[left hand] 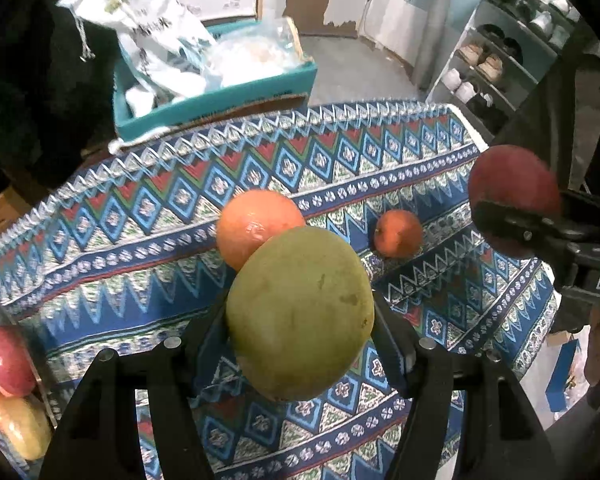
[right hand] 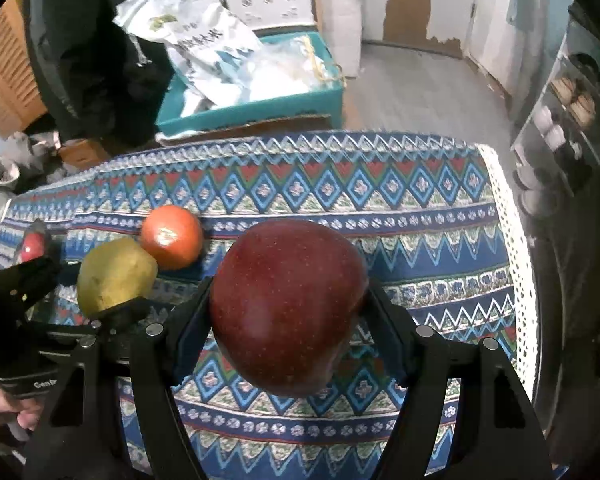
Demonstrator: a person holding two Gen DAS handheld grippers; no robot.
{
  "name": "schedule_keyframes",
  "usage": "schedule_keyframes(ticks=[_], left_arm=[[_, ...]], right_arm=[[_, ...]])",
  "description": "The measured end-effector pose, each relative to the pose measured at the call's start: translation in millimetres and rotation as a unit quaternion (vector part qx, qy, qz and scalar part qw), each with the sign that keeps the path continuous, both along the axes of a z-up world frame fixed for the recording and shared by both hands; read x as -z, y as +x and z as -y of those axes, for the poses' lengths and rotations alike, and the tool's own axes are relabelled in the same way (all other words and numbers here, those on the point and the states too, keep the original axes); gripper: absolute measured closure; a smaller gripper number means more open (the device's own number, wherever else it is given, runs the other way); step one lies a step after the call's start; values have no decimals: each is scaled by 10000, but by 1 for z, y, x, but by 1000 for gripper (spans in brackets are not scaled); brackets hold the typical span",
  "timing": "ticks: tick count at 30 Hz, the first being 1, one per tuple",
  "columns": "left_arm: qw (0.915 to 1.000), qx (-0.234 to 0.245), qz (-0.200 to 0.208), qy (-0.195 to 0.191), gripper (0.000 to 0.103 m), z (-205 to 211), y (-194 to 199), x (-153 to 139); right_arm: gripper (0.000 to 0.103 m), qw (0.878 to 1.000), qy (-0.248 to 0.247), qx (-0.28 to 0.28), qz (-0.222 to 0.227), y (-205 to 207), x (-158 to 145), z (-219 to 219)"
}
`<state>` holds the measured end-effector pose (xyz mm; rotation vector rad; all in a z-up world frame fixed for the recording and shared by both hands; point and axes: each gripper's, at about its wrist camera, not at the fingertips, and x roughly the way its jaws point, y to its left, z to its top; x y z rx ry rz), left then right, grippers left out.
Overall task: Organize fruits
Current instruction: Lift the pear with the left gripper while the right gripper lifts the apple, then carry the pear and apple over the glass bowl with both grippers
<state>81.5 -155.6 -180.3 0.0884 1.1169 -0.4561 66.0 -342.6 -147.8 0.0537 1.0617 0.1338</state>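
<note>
The left gripper (left hand: 300, 320) has its jaws clamped on one green mango (left hand: 300, 312), long axis tilted, above the worktop (left hand: 140, 216) middle. The right gripper (right hand: 288, 320) jaws hold one red apple (right hand: 288, 304). Two oranges (left hand: 256, 224) (left hand: 398, 233) lie behind.

A dark red apple (right hand: 288, 304) is clamped between the right tongs (right hand: 288, 320), above the patterned tabletop (right hand: 420, 240). At the left, a green mango (right hand: 114, 274) is gripped by the left tongs (right hand: 80, 300). 1 orange (right hand: 172, 236) is seen behind it.
</note>
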Motion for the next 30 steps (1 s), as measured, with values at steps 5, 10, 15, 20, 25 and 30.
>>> schedule_keyframes(ticks=[5, 10, 15, 20, 25, 30], left_arm=[[9999, -90, 71, -116, 35, -13, -6, -21], [9993, -141, 299, -153, 35, -27, -17, -41], [9983, -263, 458, -252, 35, -45, -27, -61], [9966, -375, 646, -351, 35, -64, -39, -85], [9947, -464, 850, -339, 35, -81, -54, -102], [9929, -560, 979, -388, 35, -102, -68, -115]], right_arm=[[31, 9997, 50, -149, 172, -8, -18, -13], [31, 9988, 190, -261, 363, -16, -39, -23], [31, 9970, 239, -457, 577, -24, -61, -38], [31, 9942, 297, -656, 799, -32, -82, -53], [31, 9915, 347, -830, 936, -38, -97, -67], [31, 9891, 402, -977, 1028, -43, -109, -81]])
